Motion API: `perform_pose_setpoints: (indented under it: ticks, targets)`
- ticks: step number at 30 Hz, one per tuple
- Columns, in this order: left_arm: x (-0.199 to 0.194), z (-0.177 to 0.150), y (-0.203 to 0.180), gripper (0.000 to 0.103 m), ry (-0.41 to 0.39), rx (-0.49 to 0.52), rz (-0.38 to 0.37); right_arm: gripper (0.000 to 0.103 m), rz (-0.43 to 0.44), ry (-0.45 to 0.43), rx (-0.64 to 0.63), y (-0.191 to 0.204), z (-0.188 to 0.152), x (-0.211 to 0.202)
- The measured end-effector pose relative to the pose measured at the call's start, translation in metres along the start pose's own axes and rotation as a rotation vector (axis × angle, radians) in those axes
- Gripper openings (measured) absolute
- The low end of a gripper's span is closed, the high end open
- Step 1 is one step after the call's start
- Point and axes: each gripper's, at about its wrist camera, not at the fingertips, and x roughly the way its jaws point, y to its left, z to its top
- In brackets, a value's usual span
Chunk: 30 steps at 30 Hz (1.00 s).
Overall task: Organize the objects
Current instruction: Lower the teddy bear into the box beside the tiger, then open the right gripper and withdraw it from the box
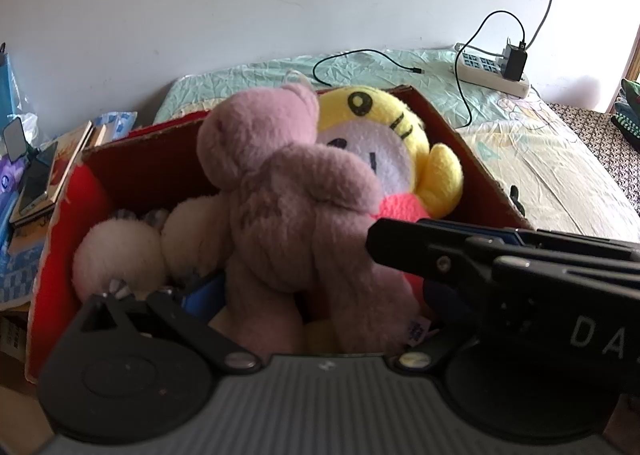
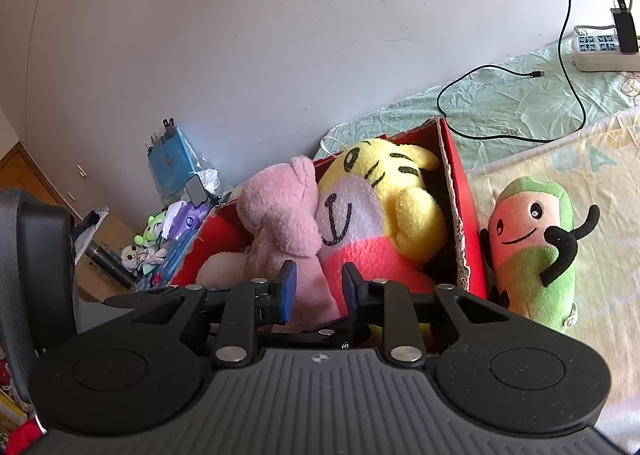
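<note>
A red cardboard box [image 1: 52,255] [image 2: 460,191] sits on the bed and holds a pink plush bear [image 1: 280,191] [image 2: 280,223], a yellow tiger plush [image 1: 380,127] [image 2: 384,191] and a cream plush [image 1: 120,255]. My left gripper [image 1: 320,295] is open, and the bear's legs hang between its wide-spread fingers. My right gripper [image 2: 320,283] [image 1: 400,247] comes in from the right, its blue pads [image 2: 288,287] shut on a limb of the pink bear. A green and peach plush [image 2: 532,251] lies outside the box, against its right wall.
A white power strip [image 1: 492,71] [image 2: 600,51] with a charger and a black cable [image 1: 460,95] lies on the green sheet behind the box. Books, a phone and small items crowd the stand [image 1: 36,183] left of the box. A white wall stands behind.
</note>
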Motion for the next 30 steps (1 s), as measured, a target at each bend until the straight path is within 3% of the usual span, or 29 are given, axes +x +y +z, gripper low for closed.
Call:
perform_pose_setpoints:
  ticks: [15, 30]
  targets:
    - [-0.0005, -0.0036, -0.0002, 0.103, -0.025, -0.038, 0.006, 0.026, 0.0, -0.008, 0.004, 0.0015, -0.001, -0.0022]
    - [0.0008, -0.0036, 0.0031, 0.103, 0.015, -0.086, 0.001, 0.026, 0.013, -0.008, 0.034, -0.0027, 0.0019, -0.004]
